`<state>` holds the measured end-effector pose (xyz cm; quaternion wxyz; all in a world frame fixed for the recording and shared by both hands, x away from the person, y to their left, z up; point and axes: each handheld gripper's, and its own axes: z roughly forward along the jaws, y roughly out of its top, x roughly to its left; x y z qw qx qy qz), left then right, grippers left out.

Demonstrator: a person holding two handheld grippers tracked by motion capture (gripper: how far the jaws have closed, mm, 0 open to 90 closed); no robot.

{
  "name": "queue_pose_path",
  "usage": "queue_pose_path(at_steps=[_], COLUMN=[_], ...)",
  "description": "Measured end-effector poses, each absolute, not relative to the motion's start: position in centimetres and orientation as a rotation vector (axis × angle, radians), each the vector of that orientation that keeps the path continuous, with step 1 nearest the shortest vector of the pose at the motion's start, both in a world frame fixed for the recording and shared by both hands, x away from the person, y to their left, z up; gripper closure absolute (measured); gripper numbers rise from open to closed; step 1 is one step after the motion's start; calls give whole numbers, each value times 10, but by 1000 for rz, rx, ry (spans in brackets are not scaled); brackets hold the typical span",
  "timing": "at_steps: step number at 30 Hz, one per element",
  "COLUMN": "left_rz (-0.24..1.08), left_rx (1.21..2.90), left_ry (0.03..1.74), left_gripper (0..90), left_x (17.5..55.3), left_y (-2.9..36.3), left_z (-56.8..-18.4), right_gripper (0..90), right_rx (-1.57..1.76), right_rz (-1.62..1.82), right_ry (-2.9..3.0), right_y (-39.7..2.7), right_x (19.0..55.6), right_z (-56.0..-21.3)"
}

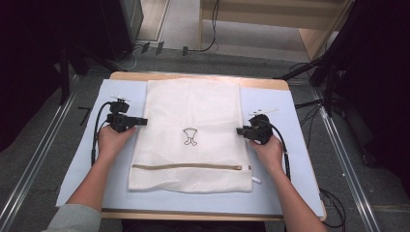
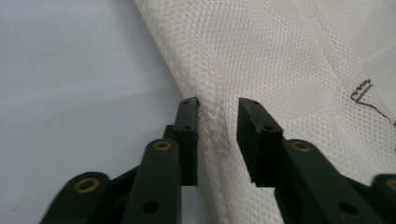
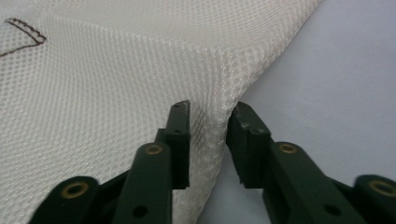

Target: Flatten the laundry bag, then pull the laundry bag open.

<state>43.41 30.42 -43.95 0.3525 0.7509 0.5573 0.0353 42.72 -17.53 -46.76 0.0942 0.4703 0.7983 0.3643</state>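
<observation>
My left tool [image 1: 141, 121] sits at the left edge of the mesh bag [image 1: 191, 116], its jaws a little apart with a pinch of the netting bunched between them; in the left gripper view [image 2: 218, 140] the fabric rises in a small ridge in the gap, touching the left jaw, and I cannot tell whether the grip is firm. My right tool [image 1: 240, 131] meets the bag's right edge the same way: in the right gripper view [image 3: 208, 142] the jaws stand slightly apart around a raised fold of the mesh.

The bag is white, fine honeycomb netting, lying flat and nearly square in the middle of the counter [image 1: 270, 83]. A small dark outline drawing [image 1: 190, 136] is stitched near its centre. A tan zipper [image 1: 186, 166] runs across it close to the near edge, with the pull at the right end. Under the bag lies a pale blue mat [image 1: 285, 159] covering most of the counter.
</observation>
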Motion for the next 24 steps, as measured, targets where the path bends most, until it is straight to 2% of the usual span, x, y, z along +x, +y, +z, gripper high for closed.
queue_pose_path(at_steps=[3,8,24], left_rz=[108,101,74], left_rx=[1976,1981,1990], left_ry=[1412,1365,1271], left_gripper=[614,560,514], left_x=[429,419,397], left_y=[302,300,287], left_z=[-433,-423,-408], right_gripper=[640,591,595], right_rx=[1387,1378,1310], right_rz=[1115,1144,1181], right_ry=[2346,2331,2363], right_y=[-178,-183,-186], right_x=[425,418,389], right_z=[-463,-456,-442])
